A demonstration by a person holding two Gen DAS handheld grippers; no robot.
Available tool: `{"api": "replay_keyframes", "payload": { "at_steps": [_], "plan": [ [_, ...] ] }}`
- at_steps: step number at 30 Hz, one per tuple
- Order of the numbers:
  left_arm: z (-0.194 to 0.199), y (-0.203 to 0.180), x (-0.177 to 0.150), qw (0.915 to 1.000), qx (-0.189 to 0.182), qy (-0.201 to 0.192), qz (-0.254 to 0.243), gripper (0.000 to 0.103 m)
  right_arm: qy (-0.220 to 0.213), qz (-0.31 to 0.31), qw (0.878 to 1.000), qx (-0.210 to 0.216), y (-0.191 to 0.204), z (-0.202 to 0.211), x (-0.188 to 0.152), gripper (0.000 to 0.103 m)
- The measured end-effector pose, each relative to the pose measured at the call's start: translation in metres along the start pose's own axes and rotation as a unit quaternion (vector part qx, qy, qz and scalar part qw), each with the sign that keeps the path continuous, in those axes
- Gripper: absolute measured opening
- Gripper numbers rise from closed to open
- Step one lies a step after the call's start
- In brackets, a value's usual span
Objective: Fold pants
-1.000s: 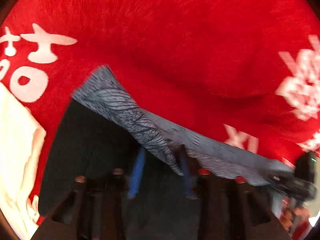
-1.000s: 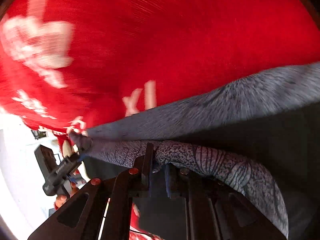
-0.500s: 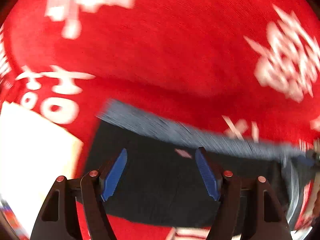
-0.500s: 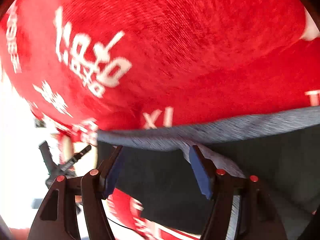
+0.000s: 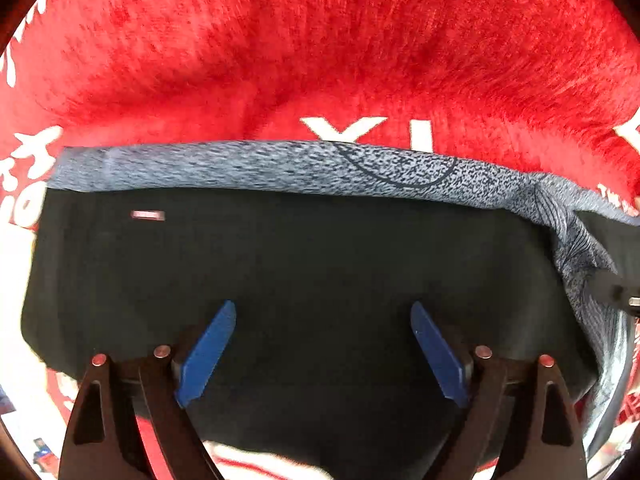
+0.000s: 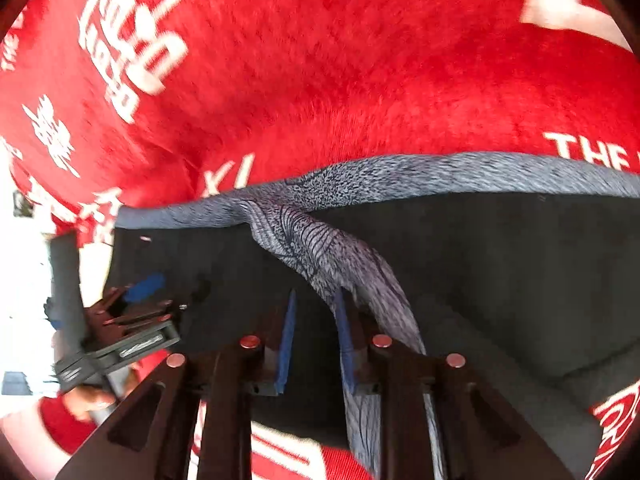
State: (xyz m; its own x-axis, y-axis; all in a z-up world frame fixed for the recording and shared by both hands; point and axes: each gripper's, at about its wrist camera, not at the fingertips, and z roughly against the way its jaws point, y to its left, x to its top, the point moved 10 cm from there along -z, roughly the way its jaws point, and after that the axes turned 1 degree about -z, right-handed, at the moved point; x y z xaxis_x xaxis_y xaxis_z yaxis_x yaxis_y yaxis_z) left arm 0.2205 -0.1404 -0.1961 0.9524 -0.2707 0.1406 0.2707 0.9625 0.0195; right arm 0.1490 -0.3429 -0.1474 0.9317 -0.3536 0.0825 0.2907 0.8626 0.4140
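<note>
Pants (image 5: pixel 304 280) are laid flat on the red blanket (image 5: pixel 320 60), approx. one fold done; more left. Left tool (image 5: pixel 322 344) is opening, nothing held. Right tool (image 6: pixel 316 332) is closing beside the grey strip (image 6: pixel 320 240), empty.

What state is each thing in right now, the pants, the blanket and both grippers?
Pants: lying flat on the blanket, grey patterned band along the far edge, one grey strip twisted across the black cloth.
Blanket: spread out under the pants.
Left gripper: jaws opening, nothing between them.
Right gripper: jaws closing, nothing gripped; the grey strip lies beside one finger.
</note>
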Motion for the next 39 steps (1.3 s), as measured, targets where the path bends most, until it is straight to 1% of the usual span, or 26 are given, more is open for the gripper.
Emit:
{"api": "replay_keyframes", "payload": {
  "at_steps": [1,2,3,4,6,7,10,11,12,13,15,18,21,23,26,28,30,33,35,36,37,38,39],
  "plan": [
    [0.008,0.002,0.000,0.9998,0.010,-0.008,-0.012,0.090,-0.011,-0.006,1.000,0.007,-0.005,0.013,-0.004,0.043],
    [0.014,0.004,0.002,0.9996,0.013,-0.015,-0.020,0.090,-0.024,-0.011,1.000,0.009,-0.010,0.026,-0.009,0.048],
    [0.026,-0.005,0.005,0.9993,0.011,-0.020,-0.028,0.090,-0.035,-0.020,0.999,0.010,-0.016,0.039,-0.014,0.053],
    [0.031,-0.009,0.001,0.9992,0.007,-0.022,-0.034,0.090,-0.040,-0.028,0.999,0.010,-0.022,0.047,-0.019,0.053],
    [0.043,-0.024,-0.009,0.9987,-0.004,-0.022,-0.045,0.090,-0.050,-0.060,0.997,0.006,-0.043,0.069,-0.040,0.053],
    [0.048,-0.035,-0.014,0.9984,-0.009,-0.023,-0.051,0.090,-0.054,-0.073,0.996,0.002,-0.046,0.074,-0.053,0.053],
    [0.065,-0.070,-0.028,0.9968,-0.026,-0.030,-0.068,0.090,-0.070,-0.111,0.991,-0.025,-0.077,0.101,-0.109,0.053],
    [0.068,-0.081,-0.034,0.9957,-0.033,-0.033,-0.080,0.090,-0.073,-0.119,0.990,-0.031,-0.085,0.109,-0.121,0.053],
    [0.070,-0.090,-0.039,0.9949,-0.037,-0.033,-0.088,0.090,-0.078,-0.137,0.987,-0.041,-0.096,0.116,-0.146,0.053],
    [0.071,-0.099,-0.043,0.9939,-0.042,-0.032,-0.097,0.090,-0.081,-0.149,0.984,-0.047,-0.106,0.123,-0.161,0.053],
    [0.073,-0.117,-0.049,0.9916,-0.051,-0.033,-0.114,0.090,-0.089,-0.188,0.976,-0.066,-0.129,0.135,-0.205,0.053],
    [0.071,-0.130,-0.066,0.9894,-0.058,-0.033,-0.129,0.090,-0.102,-0.223,0.966,-0.082,-0.146,0.139,-0.253,0.053],
    [0.075,-0.137,-0.086,0.9866,-0.060,-0.040,-0.147,0.090,-0.104,-0.240,0.962,-0.079,-0.156,0.132,-0.283,0.053],
    [0.069,-0.139,-0.093,0.9853,-0.055,-0.040,-0.157,0.090,-0.105,-0.244,0.961,-0.074,-0.158,0.125,-0.294,0.053],
    [0.074,-0.141,-0.101,0.9841,-0.056,-0.046,-0.162,0.090,-0.111,-0.246,0.960,-0.071,-0.159,0.117,-0.301,0.053],
    [0.075,-0.140,-0.106,0.9840,-0.055,-0.044,-0.163,0.090,-0.124,-0.254,0.957,-0.062,-0.161,0.118,-0.304,0.053],
    [0.073,-0.143,-0.109,0.9840,-0.053,-0.039,-0.166,0.090,-0.138,-0.256,0.955,-0.050,-0.162,0.120,-0.299,0.053],
    [0.070,-0.150,-0.109,0.9845,-0.047,-0.037,-0.165,0.090,-0.143,-0.239,0.960,-0.037,-0.162,0.120,-0.289,0.053],
    [0.070,-0.155,-0.107,0.9851,-0.047,-0.038,-0.161,0.090,-0.131,-0.222,0.966,-0.028,-0.162,0.113,-0.284,0.052],
    [0.071,-0.157,-0.106,0.9854,-0.048,-0.039,-0.159,0.090,-0.123,-0.214,0.969,-0.028,-0.162,0.113,-0.284,0.043],
    [0.070,-0.160,-0.104,0.9858,-0.046,-0.038,-0.157,0.090,-0.110,-0.203,0.973,-0.016,-0.159,0.112,-0.283,0.004],
    [0.069,-0.163,-0.103,0.9866,-0.043,-0.033,-0.154,0.090,-0.095,-0.198,0.976,-0.002,-0.156,0.111,-0.283,0.003],
    [0.067,-0.165,-0.102,0.9873,-0.041,-0.027,-0.151,0.090,-0.085,-0.189,0.978,0.004,-0.152,0.115,-0.280,0.003]
  ]
}}
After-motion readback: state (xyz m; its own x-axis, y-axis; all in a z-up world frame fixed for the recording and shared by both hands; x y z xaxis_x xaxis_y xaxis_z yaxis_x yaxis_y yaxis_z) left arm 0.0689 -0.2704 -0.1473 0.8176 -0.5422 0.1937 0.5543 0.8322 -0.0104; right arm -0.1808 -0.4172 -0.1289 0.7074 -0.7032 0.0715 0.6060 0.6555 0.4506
